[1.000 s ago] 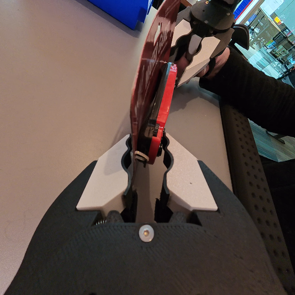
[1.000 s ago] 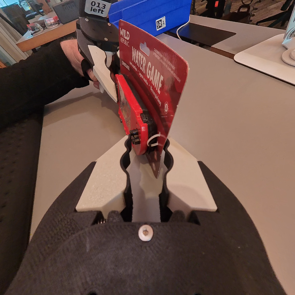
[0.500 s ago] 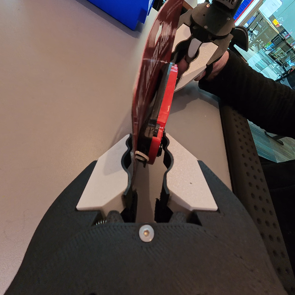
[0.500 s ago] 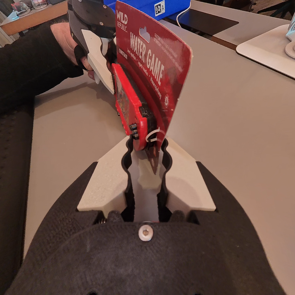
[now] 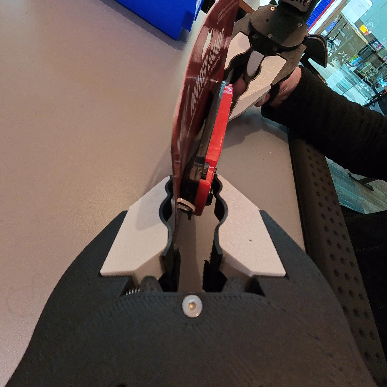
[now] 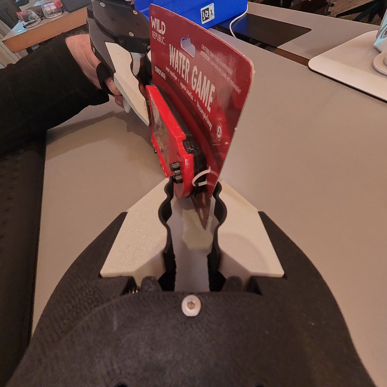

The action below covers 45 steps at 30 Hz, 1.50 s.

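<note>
A red handheld water-game toy (image 5: 217, 134) is tied with white zip ties to a dark red card (image 5: 199, 94) and held on edge above the grey table (image 5: 83, 125). My left gripper (image 5: 193, 182) is shut on the near end of the toy and card. At the far end, a white finger (image 5: 257, 88) of the right gripper lies against the toy. In the right wrist view, my right gripper (image 6: 192, 185) is shut on the other end of the toy (image 6: 167, 134) and card (image 6: 201, 79). The left gripper's white finger (image 6: 129, 88) presses the far end.
A blue bin (image 6: 192, 10) stands at the back of the table and shows in the left wrist view (image 5: 159, 12). A black inset panel (image 6: 266, 29) and a white tray (image 6: 345, 60) lie at the back right. A black perforated surface (image 5: 326, 209) borders the table's near edge.
The toy and card have risen and tilted a little, with the far gripper higher in each view. Both grippers have kept their hold.
</note>
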Motion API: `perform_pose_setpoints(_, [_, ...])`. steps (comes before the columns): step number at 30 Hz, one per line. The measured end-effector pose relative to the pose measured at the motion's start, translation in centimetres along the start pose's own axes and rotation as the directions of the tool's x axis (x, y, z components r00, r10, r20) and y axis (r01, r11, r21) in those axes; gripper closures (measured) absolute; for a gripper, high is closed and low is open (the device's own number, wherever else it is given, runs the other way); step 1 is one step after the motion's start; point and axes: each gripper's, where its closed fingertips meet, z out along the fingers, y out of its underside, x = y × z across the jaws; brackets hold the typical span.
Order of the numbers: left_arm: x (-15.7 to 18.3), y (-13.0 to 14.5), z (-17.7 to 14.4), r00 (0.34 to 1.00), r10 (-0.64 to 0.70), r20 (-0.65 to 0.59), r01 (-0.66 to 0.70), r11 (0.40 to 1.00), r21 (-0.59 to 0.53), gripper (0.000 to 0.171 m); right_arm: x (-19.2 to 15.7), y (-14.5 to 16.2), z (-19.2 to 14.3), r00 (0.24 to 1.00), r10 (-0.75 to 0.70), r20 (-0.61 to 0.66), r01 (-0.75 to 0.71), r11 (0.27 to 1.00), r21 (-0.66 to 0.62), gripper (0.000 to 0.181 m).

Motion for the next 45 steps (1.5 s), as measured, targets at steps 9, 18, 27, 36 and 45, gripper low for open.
perform_pose_setpoints(9, [-0.01, -0.02, 0.01, 1.000, -0.004, 0.000, 0.004, 1.000, 0.003, 0.136, -0.12, -0.05, -0.01, 1.000, 0.003, 0.008, -0.003, 1.000, 0.009, 0.144])
perform_pose_setpoints(18, [-0.01, -0.01, 0.00, 1.000, -0.005, 0.001, 0.005, 1.000, 0.003, 0.136, -0.12, -0.07, 0.01, 1.000, 0.006, 0.010, -0.007, 1.000, 0.013, 0.144])
perform_pose_setpoints(27, [0.01, 0.02, 0.01, 1.000, -0.003, 0.002, 0.003, 1.000, 0.001, 0.136, -0.08, 0.05, -0.01, 1.000, 0.002, -0.002, -0.002, 1.000, -0.010, 0.150])
perform_pose_setpoints(36, [-0.03, 0.00, -0.01, 1.000, -0.006, 0.003, 0.006, 1.000, 0.004, 0.135, -0.06, 0.02, -0.01, 1.000, 0.009, -0.002, -0.009, 1.000, -0.004, 0.150])
perform_pose_setpoints(45, [-0.05, -0.03, -0.01, 1.000, -0.008, 0.001, 0.008, 1.000, 0.006, 0.136, -0.10, -0.10, 0.01, 1.000, 0.014, 0.007, -0.014, 1.000, 0.010, 0.145])
